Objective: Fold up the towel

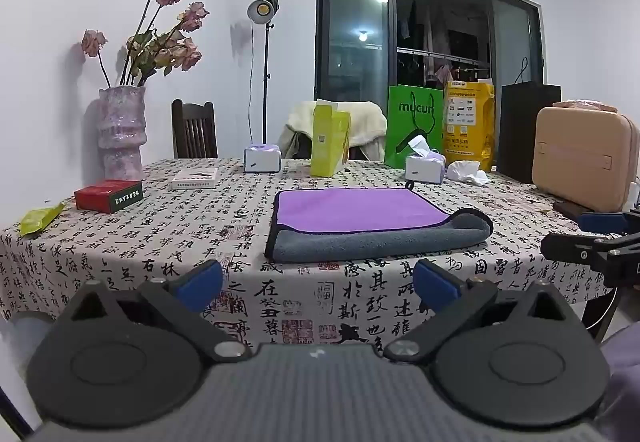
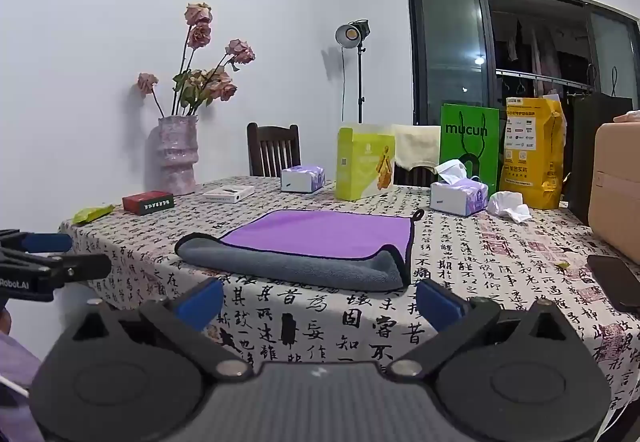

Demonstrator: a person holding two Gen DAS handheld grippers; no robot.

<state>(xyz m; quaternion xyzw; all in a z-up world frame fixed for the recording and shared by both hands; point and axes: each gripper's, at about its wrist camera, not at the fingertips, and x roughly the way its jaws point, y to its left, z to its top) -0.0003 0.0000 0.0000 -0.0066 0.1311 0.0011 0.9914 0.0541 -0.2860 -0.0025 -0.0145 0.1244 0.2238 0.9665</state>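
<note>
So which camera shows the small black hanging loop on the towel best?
The right wrist view: the black hanging loop stands clear at the far right corner of the purple and grey microfibre towel. The left wrist view shows the loop smaller.

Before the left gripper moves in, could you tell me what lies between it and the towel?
Only bare calligraphy-print tablecloth lies between the open left gripper and the towel, as the left wrist view shows.
</note>
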